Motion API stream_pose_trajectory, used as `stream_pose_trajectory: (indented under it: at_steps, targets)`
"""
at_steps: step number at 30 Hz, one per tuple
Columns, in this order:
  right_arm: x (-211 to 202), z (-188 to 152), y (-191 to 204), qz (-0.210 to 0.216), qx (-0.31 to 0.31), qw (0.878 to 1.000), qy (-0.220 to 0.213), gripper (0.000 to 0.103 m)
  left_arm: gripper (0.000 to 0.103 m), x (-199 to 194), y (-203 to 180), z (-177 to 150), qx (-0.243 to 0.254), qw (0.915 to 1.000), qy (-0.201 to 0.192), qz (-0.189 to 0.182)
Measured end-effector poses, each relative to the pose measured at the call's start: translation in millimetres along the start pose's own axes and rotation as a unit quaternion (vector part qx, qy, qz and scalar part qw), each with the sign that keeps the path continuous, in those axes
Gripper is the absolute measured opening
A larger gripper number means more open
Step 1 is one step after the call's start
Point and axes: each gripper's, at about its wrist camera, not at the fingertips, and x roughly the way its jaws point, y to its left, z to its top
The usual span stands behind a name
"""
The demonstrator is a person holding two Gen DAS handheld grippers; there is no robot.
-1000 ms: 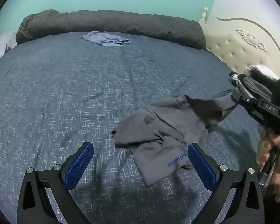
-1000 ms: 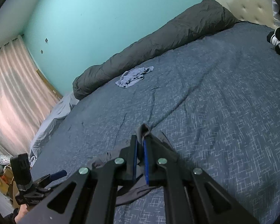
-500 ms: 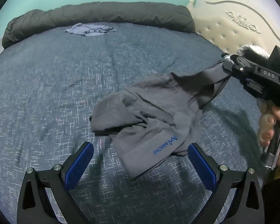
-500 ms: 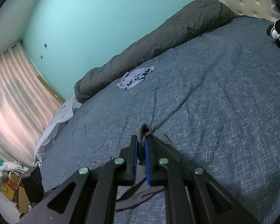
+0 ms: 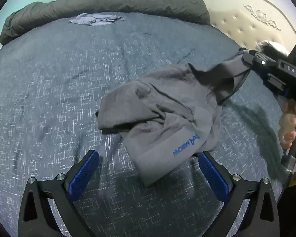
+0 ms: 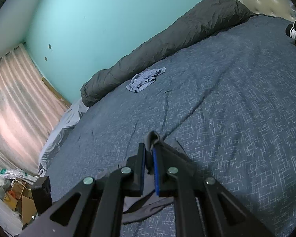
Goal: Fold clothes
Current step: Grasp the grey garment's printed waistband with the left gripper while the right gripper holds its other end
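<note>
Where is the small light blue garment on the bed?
In the left wrist view, the light blue garment lies at the far side of the bed, just before the rolled dark duvet.

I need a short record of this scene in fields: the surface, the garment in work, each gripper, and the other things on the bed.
surface: bed with a blue-grey cover
garment: grey T-shirt, crumpled, blue lettering, one end lifted
right gripper: shut on the T-shirt's edge
left gripper: open, just short of the T-shirt's near edge
other cloth: light blue garment, far side
along the wall: rolled dark duvet
</note>
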Motion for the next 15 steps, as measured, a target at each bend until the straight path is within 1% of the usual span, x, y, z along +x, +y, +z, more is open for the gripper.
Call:
stream_pose_trajectory:
  at_steps: [3,6,15]
  targets:
    - [0,0,0,0.001,0.001,1.000,0.000,0.008,0.103,-1,1,-2,0.003,1.0000,0.002,-0.008]
    - [1,1,2,0.004,-0.001,1.000,0.001,0.008,0.103,1,3,-4,0.001,0.9999,0.010,-0.006]
    - [6,-2,4,0.005,-0.001,1.000,0.006,0.008,0.103,3,20,-9,-0.028,0.9994,0.019,0.003]
